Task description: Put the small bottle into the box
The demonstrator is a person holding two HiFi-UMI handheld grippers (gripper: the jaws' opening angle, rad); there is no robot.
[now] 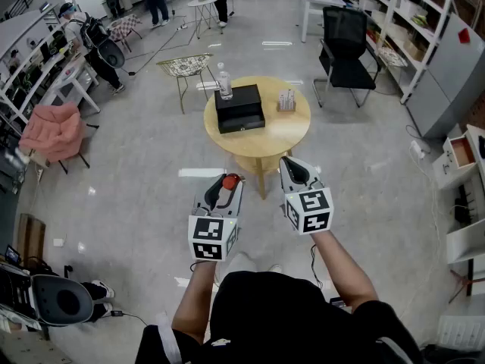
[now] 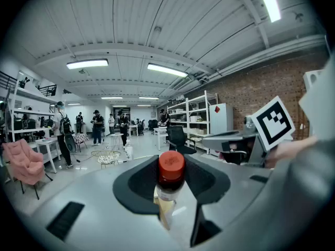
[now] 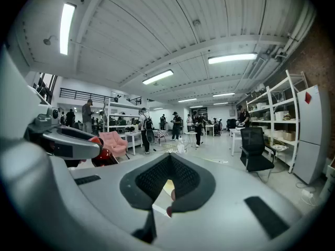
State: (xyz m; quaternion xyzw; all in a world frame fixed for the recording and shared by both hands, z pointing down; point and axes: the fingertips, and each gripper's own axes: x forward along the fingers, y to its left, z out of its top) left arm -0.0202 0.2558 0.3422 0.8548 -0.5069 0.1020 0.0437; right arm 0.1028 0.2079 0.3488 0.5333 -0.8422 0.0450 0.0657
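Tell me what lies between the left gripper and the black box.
Head view: only bare floor and the round table's near edge lie between the left gripper, shut on the small bottle, and the black box.

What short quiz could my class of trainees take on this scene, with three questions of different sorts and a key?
1. True or false: the small bottle already lies in the black box.
2. Multiple choice: what do the left tongs hold? A) a small bottle with a red cap B) a spoon C) nothing
3. Short answer: what does the black box stand on?
Key: 1 false; 2 A; 3 the round wooden table.
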